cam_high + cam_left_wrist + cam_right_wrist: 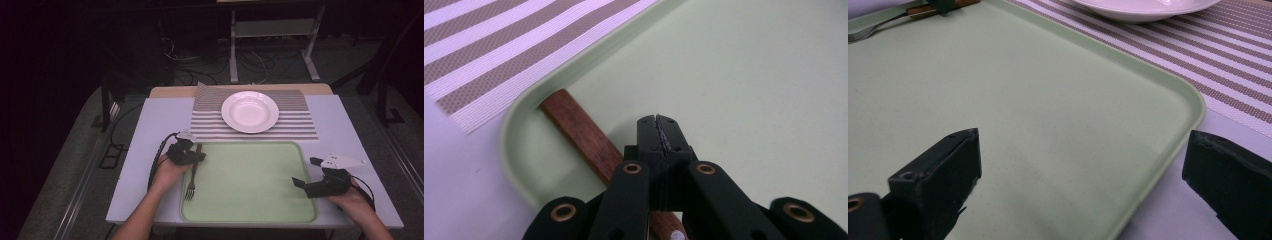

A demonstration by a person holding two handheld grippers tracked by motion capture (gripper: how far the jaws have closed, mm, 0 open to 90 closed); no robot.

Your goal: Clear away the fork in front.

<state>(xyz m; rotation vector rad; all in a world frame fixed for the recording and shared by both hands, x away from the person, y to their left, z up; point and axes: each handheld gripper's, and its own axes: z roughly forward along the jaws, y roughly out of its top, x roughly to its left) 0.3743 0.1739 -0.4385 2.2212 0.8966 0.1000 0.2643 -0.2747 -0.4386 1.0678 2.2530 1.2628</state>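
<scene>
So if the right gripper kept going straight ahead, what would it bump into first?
Probably nothing soon: the right gripper points low across the bare green tray. Farther along sits the fork near the far rim, though depth is unclear.

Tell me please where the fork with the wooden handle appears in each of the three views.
High view: the fork lies along the left edge of the green tray, under the left gripper.
Left gripper view: its wooden handle runs from the tray's corner down under the shut jaws.
Right gripper view: top left corner, far side of the tray.
Shared landmark: the striped placemat.
</scene>
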